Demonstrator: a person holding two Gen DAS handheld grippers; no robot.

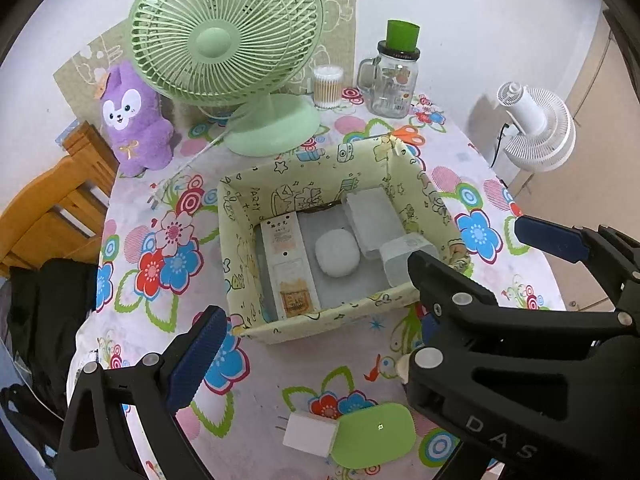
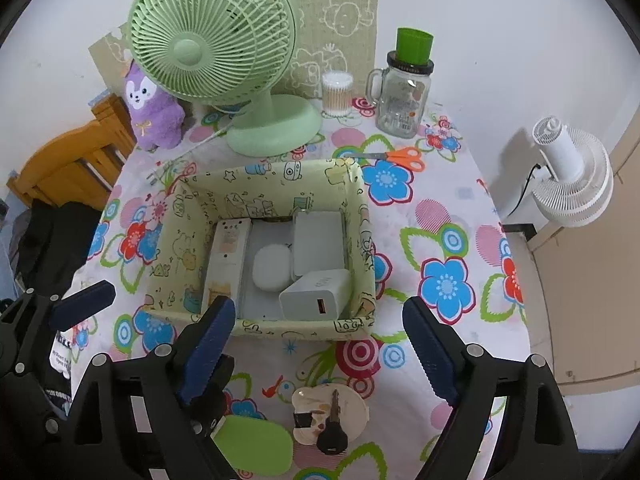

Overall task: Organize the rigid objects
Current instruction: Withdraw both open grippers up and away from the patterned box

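Nearest the lens in the right wrist view, the right tool [image 2: 316,348] hangs released, jaws spread wide with nothing between them, low over the flowered bench [image 2: 460,216]. Just below it at the bottom centre lie a shell-shaped dish [image 2: 352,404] with a black key [image 2: 333,428] resting on it, and to their left a green oval pad [image 2: 256,446] with a white plug adapter [image 1: 310,434] touching its left end in the left wrist view. The left tool [image 1: 360,286] is likewise released and empty; "DAS" is moulded on its arm at the lower right of that frame.

Beyond, mid-frame, sits the printed fabric box [image 2: 352,326]. Inside it are a long flat carton [image 2: 226,260] along the left wall, a white rounded case [image 2: 273,266] in the middle, a white rectangular block [image 2: 319,236] at the back right, and a white USB charger [image 2: 316,294] at the front right corner. The box lining carries doodles and the word "PARTY"; the carton's print is too small to read.

By my reading, one drop-off looks complete and the next pick is due: the loose items at the bottom of frame remain outside. That calls for lowering a tool squarely over the adapter or key and clamping its narrow sides.

Farthest back stand orange scissors [image 2: 404,157], a green desk fan [image 2: 216,40], a purple plush [image 2: 154,116], a cotton-swab tub [image 2: 337,94] and a glass mug jar [image 2: 402,98] whose label is unreadable.
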